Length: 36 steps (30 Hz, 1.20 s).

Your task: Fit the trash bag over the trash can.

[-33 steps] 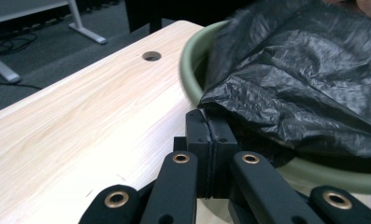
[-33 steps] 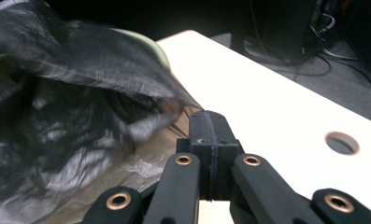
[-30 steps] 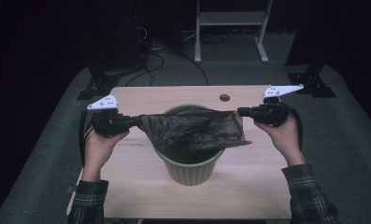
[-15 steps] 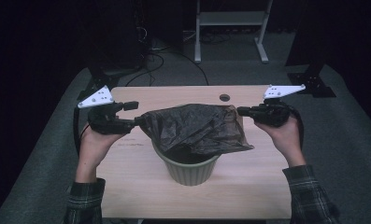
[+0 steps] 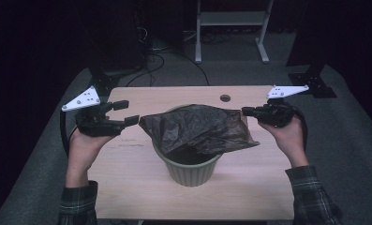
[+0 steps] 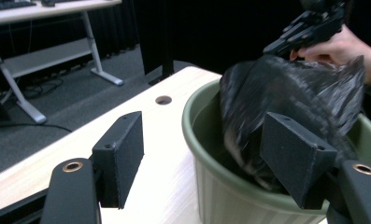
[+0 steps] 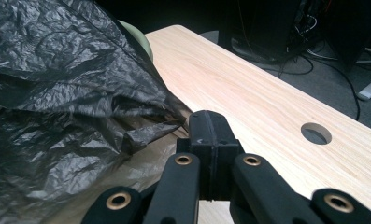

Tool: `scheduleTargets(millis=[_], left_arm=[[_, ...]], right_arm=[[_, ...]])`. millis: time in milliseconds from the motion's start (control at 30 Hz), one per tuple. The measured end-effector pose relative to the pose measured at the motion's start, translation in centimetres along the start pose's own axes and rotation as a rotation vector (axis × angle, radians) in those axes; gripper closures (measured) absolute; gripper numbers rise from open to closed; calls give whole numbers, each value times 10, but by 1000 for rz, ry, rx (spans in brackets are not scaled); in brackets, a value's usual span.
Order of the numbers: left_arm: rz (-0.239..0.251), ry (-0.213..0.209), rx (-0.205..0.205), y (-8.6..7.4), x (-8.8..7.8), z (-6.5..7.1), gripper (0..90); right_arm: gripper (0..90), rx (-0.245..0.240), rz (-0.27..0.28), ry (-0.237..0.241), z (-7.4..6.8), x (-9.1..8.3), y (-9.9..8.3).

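Observation:
A black plastic bag (image 5: 197,129) lies crumpled over the mouth of a green ribbed bin (image 5: 189,171) in the middle of the table. My left gripper (image 5: 127,112) hovers just left of the bag's left corner; its jaws have just been opening and stand open with nothing between them. In the left gripper view the left gripper (image 6: 206,158) frames the bin (image 6: 220,186) and bag (image 6: 286,93). My right gripper (image 5: 246,111) is shut on the bag's right edge. The right gripper view shows the right gripper (image 7: 209,135) pinching the bag (image 7: 57,93).
The wooden table (image 5: 249,187) has a round cable hole (image 5: 225,98) near its far edge. Beyond it are cables on the floor and a white desk frame (image 5: 230,18). A dark stand (image 5: 315,79) is at the right.
The left gripper has let go of the bag's left edge, opened and lifted away to the left. The bag has slackened over the bin. The right gripper has stayed put.

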State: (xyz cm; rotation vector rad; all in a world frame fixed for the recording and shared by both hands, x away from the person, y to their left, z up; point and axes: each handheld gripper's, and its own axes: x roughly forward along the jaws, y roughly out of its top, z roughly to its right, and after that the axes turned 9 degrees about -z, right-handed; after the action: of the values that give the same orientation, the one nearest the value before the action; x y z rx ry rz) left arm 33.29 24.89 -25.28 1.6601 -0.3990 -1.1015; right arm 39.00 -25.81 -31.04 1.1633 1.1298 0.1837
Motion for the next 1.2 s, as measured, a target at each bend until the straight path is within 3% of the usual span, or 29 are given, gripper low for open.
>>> scheduleTargets(millis=[133, 333, 433, 533, 600, 767, 1000, 1200], left_arm=[[17, -2, 20, 12, -5, 5, 296], [5, -49, 64, 31, 12, 22, 313], [-15, -94, 112, 44, 31, 39, 324], [-24, -121, 128, 48, 42, 46, 332], [-56, -158, 151, 52, 59, 57, 344], [-90, -190, 159, 52, 82, 65, 348], [-189, -158, 148, 35, 105, 57, 324], [-207, -147, 126, 21, 106, 45, 278]], right_arm=[[900, -2, 4, 11, 0, 1, 0], [900, -19, 11, 24, -5, 3, 4], [900, -24, 13, 28, -7, 4, 5], [900, -26, 12, 29, -7, 5, 6], [900, -26, 13, 34, -8, 6, 7], [900, -33, 12, 45, -11, 8, 8], [900, -39, 15, 52, -11, 9, 9], [900, -36, 14, 62, -12, 10, 8]])
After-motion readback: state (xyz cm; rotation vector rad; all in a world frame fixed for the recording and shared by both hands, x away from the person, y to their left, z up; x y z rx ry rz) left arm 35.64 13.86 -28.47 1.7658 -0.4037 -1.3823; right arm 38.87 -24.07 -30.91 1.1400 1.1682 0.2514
